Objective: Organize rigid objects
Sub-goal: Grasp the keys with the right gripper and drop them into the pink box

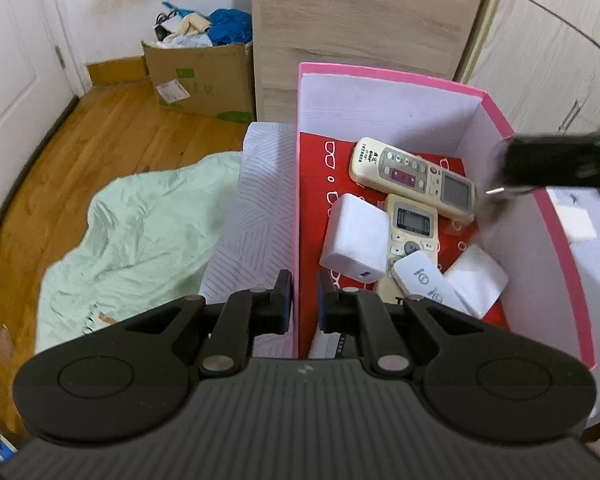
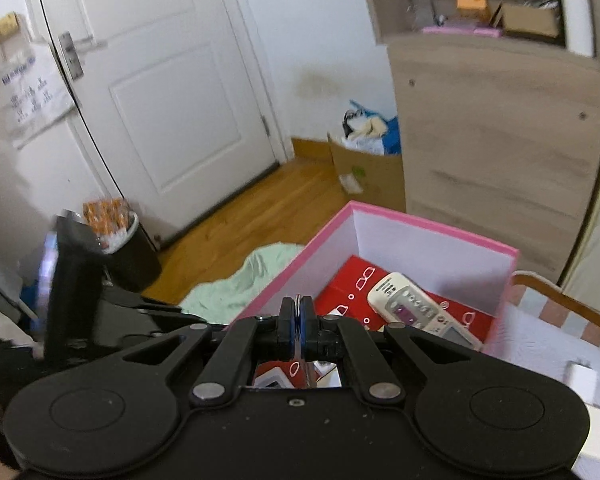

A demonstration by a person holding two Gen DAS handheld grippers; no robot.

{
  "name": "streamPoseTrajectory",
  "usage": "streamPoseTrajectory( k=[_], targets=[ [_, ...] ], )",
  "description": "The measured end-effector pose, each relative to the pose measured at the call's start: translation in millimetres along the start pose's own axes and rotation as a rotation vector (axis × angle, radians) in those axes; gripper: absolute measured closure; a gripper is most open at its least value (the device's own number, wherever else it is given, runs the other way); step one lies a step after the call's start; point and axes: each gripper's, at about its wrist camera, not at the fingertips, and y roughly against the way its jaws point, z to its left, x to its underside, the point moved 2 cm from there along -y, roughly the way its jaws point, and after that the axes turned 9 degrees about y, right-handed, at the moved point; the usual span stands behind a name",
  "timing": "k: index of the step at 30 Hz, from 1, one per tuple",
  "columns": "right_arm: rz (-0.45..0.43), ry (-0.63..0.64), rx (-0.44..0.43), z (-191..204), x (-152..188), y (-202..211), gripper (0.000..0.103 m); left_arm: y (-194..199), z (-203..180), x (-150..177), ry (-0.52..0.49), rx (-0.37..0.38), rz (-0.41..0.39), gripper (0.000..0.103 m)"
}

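**Holding the Pink Box While the Keys Hang Over It**

Pinching the near wall of the pink box [image 1: 388,76], the left gripper [image 1: 299,300] has its two blue pads almost shut, one on each side of the thin card wall. Just ahead of it, inside the box, I count two cream remotes [image 1: 414,174], one small white remote [image 1: 418,278], and two white blocks with round corners [image 1: 356,242]. They all look like hard, smooth plastic, and they lie on a red floor with little white glasses drawn on it.

The right gripper [image 2: 297,326] is squeezed fully shut on a thin metal ring [image 2: 297,300], above the box's near edge.

The box sits on a white bed cover with thin stripes [image 1: 248,220]. Beyond the tools are a wooden floor [image 1: 112,140], a green cloth [image 1: 140,232], one brown cardboard box [image 1: 204,80], a wooden cabinet [image 1: 360,16] and a white door [image 2: 160,92].
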Motion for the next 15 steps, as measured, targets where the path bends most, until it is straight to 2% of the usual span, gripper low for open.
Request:
streamPoseTrajectory(
  k=[4, 6, 9, 14, 15],
  targets=[
    [0.062, -0.027, 0.03, -15, -2, -38, 0.1, 1, 4, -4, 0.014, 0.024, 0.011, 0.093],
    [0.093, 0.009, 0.086, -20, -1, -56, 0.1, 2, 2, -4, -0.007, 0.023, 0.007, 0.093],
    [0.122, 0.045, 0.126, -26, -3, -76, 0.1, 2, 1, -3, -0.024, 0.019, 0.004, 0.093],
    [0.119, 0.017, 0.078, -34, -10, -99, 0.099, 0, -3, -2, -0.054, 0.005, -0.004, 0.093],
    [0.115, -0.009, 0.049, -36, -11, -100, 0.094, -1, -3, -3, -0.062, 0.0, -0.005, 0.093]
  ],
)
